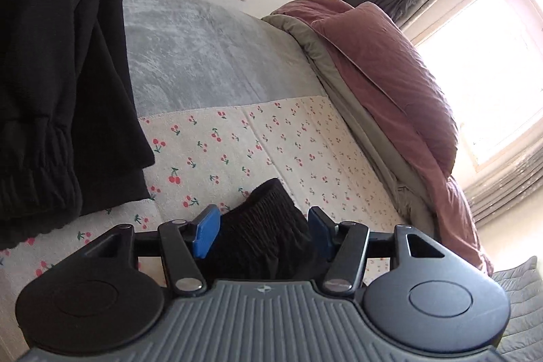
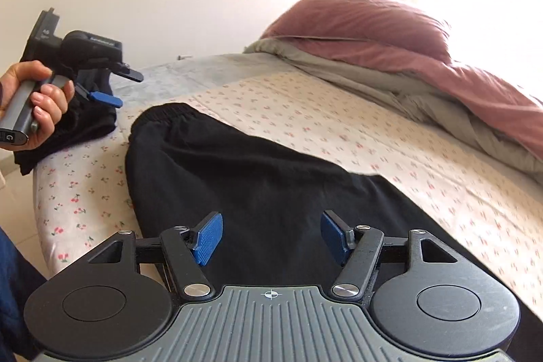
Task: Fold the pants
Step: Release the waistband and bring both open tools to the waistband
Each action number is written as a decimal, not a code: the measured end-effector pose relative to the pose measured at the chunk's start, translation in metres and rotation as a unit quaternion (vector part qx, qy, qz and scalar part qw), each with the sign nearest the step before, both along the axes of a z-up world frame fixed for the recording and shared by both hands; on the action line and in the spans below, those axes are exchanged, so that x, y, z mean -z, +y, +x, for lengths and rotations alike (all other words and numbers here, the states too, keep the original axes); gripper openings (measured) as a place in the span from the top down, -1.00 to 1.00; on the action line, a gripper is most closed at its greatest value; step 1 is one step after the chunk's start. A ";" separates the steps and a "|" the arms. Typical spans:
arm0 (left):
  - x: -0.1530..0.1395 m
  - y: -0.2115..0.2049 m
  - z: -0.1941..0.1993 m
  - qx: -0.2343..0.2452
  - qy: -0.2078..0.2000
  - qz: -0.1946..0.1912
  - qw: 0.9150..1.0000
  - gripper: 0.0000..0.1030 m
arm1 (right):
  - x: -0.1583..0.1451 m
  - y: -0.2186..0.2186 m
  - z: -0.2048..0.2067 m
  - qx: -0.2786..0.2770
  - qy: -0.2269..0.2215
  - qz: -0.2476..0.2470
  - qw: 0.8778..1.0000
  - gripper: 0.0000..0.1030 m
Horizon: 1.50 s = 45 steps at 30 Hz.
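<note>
Black pants point(image 2: 258, 178) lie on the cherry-print bed sheet point(image 2: 305, 117), with an elastic edge at the far end. My right gripper point(image 2: 269, 238) hovers over the near part of them, jaws wide open and empty. My left gripper point(image 1: 263, 231) has a bunched black elastic cuff of the pants point(image 1: 264, 223) between its blue pads, which stand wide apart. It also shows in the right wrist view point(image 2: 101, 87), held by a hand at the bed's left edge with black cloth hanging beneath it. In the left wrist view more black cloth point(image 1: 57, 83) hangs at the upper left.
A pink and grey duvet point(image 1: 390, 80) is heaped along the bed's far right side. A grey blanket point(image 1: 203, 50) covers the bed's far end. A bright window with curtains point(image 1: 492, 63) is to the right. The bed's left edge drops to the floor.
</note>
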State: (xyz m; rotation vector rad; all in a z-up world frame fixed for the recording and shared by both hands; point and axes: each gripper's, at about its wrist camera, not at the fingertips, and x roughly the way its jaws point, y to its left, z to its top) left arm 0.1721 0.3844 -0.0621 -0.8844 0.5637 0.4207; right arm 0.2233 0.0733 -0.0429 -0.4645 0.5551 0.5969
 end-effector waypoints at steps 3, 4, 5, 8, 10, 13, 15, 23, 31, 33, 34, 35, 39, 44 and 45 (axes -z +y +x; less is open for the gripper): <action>0.000 0.005 -0.004 -0.012 0.022 0.017 1.000 -0.13 | 0.012 0.086 0.011 -0.089 -0.014 -0.034 0.995 -0.16; 0.002 0.009 -0.006 -0.013 0.026 0.018 0.999 -0.13 | 0.018 0.111 0.014 -0.110 -0.012 -0.046 0.993 -0.11; 0.003 0.012 -0.008 -0.012 0.026 0.015 0.999 -0.13 | 0.024 0.136 0.018 -0.135 -0.009 -0.058 0.989 -0.07; 0.005 0.019 -0.012 -0.008 0.020 -0.001 1.000 -0.13 | 0.044 0.191 0.035 -0.176 0.010 -0.078 0.981 0.08; 0.006 0.023 -0.013 -0.007 0.022 -0.003 1.000 -0.13 | 0.057 0.214 0.045 -0.184 0.026 -0.082 0.979 0.23; 0.010 0.024 -0.008 0.003 0.031 -0.008 0.999 -0.13 | 0.078 0.244 0.059 -0.187 0.048 -0.088 0.977 0.35; 0.010 0.023 -0.005 0.009 0.037 0.000 0.999 -0.13 | 0.090 0.258 0.068 -0.172 0.049 -0.093 0.979 0.46; 0.012 0.026 -0.005 0.008 0.037 -0.015 0.999 -0.13 | 0.106 0.248 0.118 -0.070 0.196 0.013 0.978 0.61; 0.013 0.014 0.003 0.025 0.075 0.017 0.997 -0.13 | 0.085 0.183 0.101 -0.024 0.176 0.085 0.981 0.55; 0.017 0.006 0.011 0.034 0.100 0.030 0.994 -0.13 | 0.112 0.177 0.105 -0.021 0.214 0.066 0.974 0.54; 0.020 0.002 0.014 0.039 0.112 0.030 0.993 -0.13 | 0.116 0.175 0.101 -0.031 0.197 0.074 0.977 0.54; 0.023 0.000 0.016 0.044 0.116 0.027 0.992 -0.13 | 0.116 0.175 0.099 -0.031 0.193 0.075 0.978 0.54; 0.033 -0.005 0.016 0.062 0.096 -0.011 0.993 -0.22 | 0.093 0.158 0.089 -0.016 0.221 0.125 0.967 0.53; 0.038 -0.017 0.030 0.076 0.114 0.018 0.990 -0.58 | 0.065 0.099 0.049 -0.005 0.152 0.057 0.987 0.47; 0.039 -0.019 0.033 0.076 0.117 0.023 0.990 -0.58 | 0.060 0.078 0.045 0.006 0.147 0.053 0.988 0.47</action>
